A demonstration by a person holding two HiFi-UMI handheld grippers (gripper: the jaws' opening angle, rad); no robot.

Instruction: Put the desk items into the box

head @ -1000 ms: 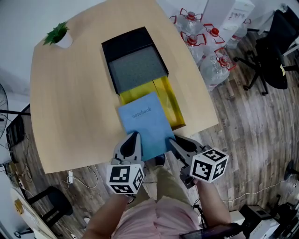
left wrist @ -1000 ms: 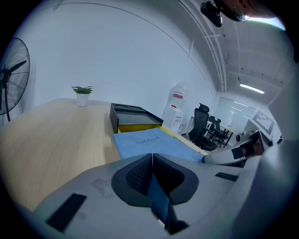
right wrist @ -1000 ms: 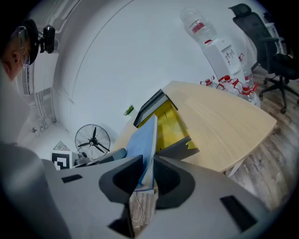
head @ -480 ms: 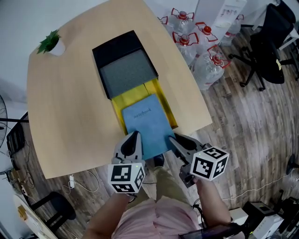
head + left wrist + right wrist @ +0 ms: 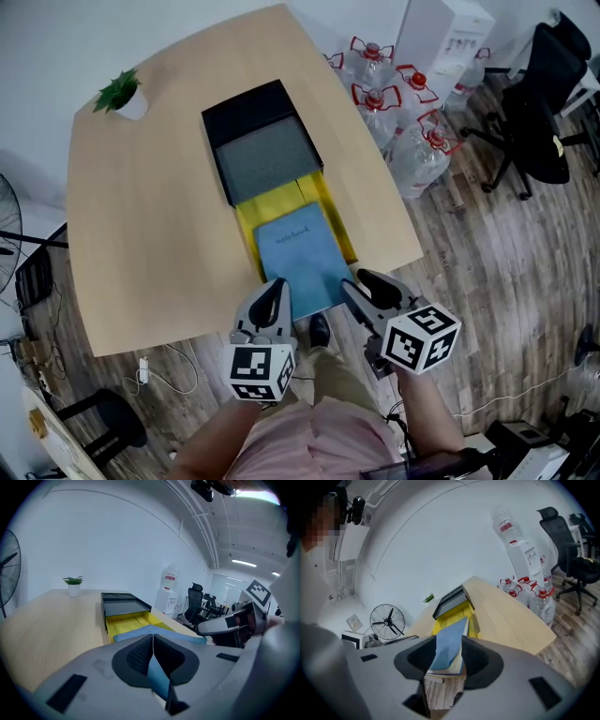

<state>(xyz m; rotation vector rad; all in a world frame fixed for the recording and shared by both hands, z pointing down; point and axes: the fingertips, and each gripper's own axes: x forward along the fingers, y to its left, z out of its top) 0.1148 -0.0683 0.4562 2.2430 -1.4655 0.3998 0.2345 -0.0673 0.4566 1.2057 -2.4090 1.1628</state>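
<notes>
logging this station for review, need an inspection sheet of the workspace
surface: light wooden table.
job's things: blue notebook held over the yellow box; black tray adjoins the box's far end.
clutter: potted plant at the far corner.
grippers: left gripper and right gripper each shut on the notebook's near edge.
cables: white cable on the floor by the table's near edge.
surroundings: water bottles, office chair.

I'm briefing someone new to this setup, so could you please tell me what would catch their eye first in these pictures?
The blue notebook is clamped at its near corners by the left gripper and right gripper, over the yellow box near the table's front edge. Beyond it sits a black tray, and red-capped water bottles stand on the floor to the right.
</notes>
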